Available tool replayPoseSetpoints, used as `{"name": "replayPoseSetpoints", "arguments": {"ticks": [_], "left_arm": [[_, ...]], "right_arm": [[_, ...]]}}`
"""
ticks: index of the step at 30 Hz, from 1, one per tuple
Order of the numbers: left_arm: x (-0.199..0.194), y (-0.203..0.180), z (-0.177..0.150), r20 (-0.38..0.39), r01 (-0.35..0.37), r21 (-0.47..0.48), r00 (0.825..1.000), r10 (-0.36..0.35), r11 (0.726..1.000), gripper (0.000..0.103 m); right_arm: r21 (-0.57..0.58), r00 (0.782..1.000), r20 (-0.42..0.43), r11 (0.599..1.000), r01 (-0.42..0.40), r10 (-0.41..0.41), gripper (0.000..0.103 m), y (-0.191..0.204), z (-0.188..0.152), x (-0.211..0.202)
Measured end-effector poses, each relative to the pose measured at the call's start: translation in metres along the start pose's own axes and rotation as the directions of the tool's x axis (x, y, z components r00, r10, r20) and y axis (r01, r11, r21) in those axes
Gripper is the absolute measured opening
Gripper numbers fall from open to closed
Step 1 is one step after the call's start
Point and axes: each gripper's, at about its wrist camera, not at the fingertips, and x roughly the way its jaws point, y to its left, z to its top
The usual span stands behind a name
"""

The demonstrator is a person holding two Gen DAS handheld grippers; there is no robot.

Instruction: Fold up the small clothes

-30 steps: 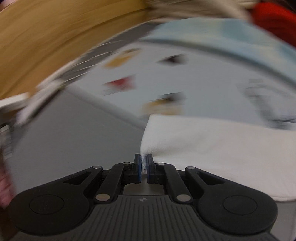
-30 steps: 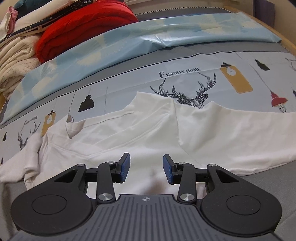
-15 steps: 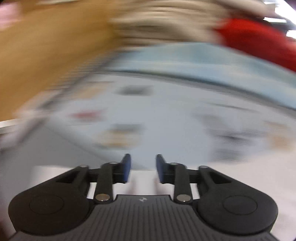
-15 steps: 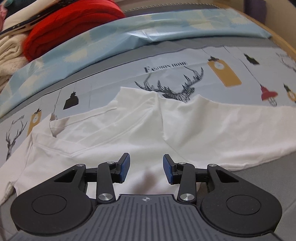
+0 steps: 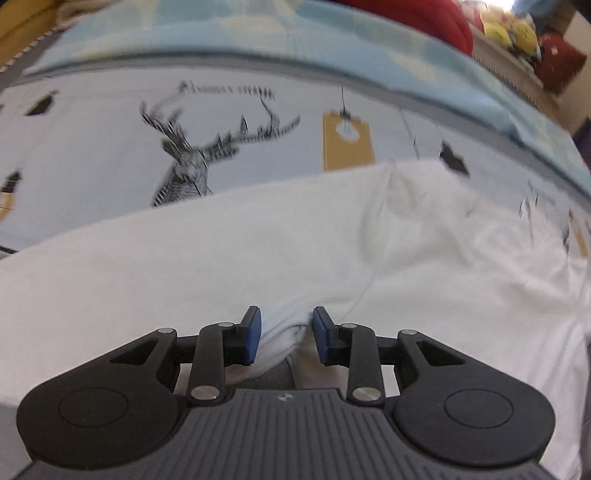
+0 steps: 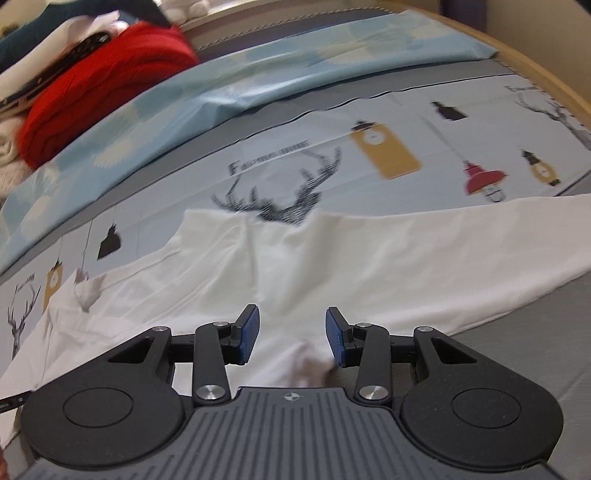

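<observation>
Well, the left tongs [image 5: 286, 338] point down at a white garment [image 5: 258, 266] spread flat on a patterned sheet [image 5: 92, 147], their blue pads [image 5: 253, 334] parted. A raised fold of the garment's near edge sits in the gap between the pads, and neither pad presses on it. To the left of these tongs the white cloth runs out of the picture; ahead of them it reaches to a printed stag's head [image 5: 184, 166] and a yellow tag print [image 5: 347, 142] on the sheet. To their right the cloth bunches into soft wrinkles. Further ahead lies a pale blue cloth [image 5: 332, 48], and beyond it, to the right, a red garment [image 5: 436, 18].

The right tongs [image 6: 291, 336] also point down over the same white garment [image 6: 332, 258], spread apart, with a small hump of cloth just below the gap and free of both pads [image 6: 247, 334]. To their left a sleeve with a grey patch lies toward the sheet's edge. Straight ahead a seam runs up to the garment's far edge, which touches a stag's-antler print [image 6: 288, 195] on the sheet [image 6: 443, 129]. To their right the cloth tapers to a corner beside bare grey bedding [image 6: 535, 350]. Far ahead to the left sits a folded red garment [image 6: 103, 92] among a blurred pile of other clothes.
</observation>
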Motion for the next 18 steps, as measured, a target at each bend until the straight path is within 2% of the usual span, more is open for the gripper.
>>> {"name": "replayPoseSetpoints", "arguments": {"ticks": [4, 7, 10, 13, 16, 18], "left_arm": [[-0.04, -0.022, -0.006, 0.013, -0.025, 0.041, 1.0, 0.025, 0.999, 0.035], [-0.077, -0.035, -0.021, 0.041, -0.001, 0.076, 0.999, -0.003, 0.997, 0.035], [-0.121, -0.042, -0.059, 0.063, 0.061, 0.09, 0.996, -0.066, 0.994, 0.035], [-0.145, -0.049, -0.105, 0.058, 0.108, 0.087, 0.992, -0.113, 0.99, 0.035], [-0.151, -0.048, -0.155, 0.028, 0.131, 0.065, 0.991, -0.133, 0.989, 0.035], [-0.143, -0.041, -0.184, -0.021, 0.128, 0.018, 0.992, -0.128, 0.992, 0.034]], "right_arm": [[0.085, 1.0, 0.025, 0.996, -0.008, 0.006, 0.041, -0.028, -0.007, -0.032], [0.157, 0.998, -0.009, 0.985, -0.068, 0.07, 0.041, -0.047, -0.023, -0.062], [0.103, 0.997, 0.019, 0.992, -0.074, 0.072, 0.041, -0.052, -0.049, -0.102], [0.046, 0.995, 0.02, 0.994, -0.096, 0.095, 0.041, -0.057, -0.088, -0.131], [0.053, 0.995, -0.014, 0.994, -0.096, 0.097, 0.041, -0.071, -0.136, -0.14], [0.05, 0.995, -0.045, 0.995, -0.083, 0.086, 0.041, -0.079, -0.167, -0.136]]}}
